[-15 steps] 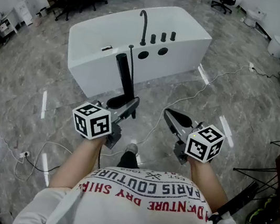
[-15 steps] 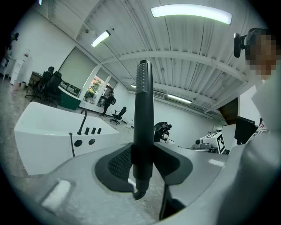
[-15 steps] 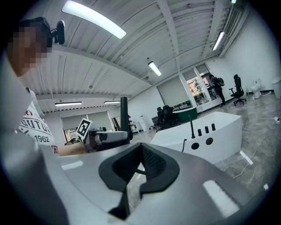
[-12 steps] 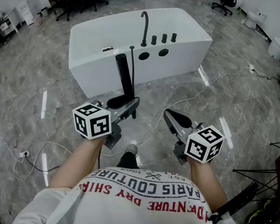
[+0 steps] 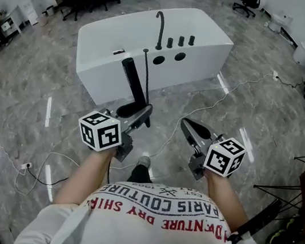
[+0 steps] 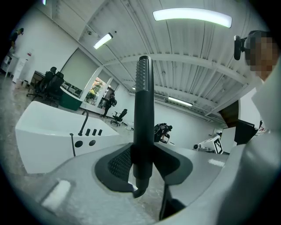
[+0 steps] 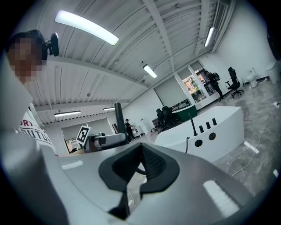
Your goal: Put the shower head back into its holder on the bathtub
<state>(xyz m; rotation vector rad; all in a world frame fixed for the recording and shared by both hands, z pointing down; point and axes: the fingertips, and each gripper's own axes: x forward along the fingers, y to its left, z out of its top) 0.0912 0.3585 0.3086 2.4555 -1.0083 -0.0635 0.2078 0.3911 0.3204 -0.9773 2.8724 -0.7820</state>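
None of the placing is done yet: my left hand-held gripper (image 5: 137, 111) clamps the shower head (image 5: 135, 82) upright, well short of the bathtub (image 5: 103, 79) across the floor (image 5: 250, 94). My right hand-held gripper (image 5: 191, 128) is closed and empty. Walking up and seating it remain.

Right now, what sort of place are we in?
Probably an open office or lab set up as a test space, not a real bathroom: a freestanding white bathtub stands on a grey stone-look floor, office chairs sit behind it, and a cable trails across the floor.
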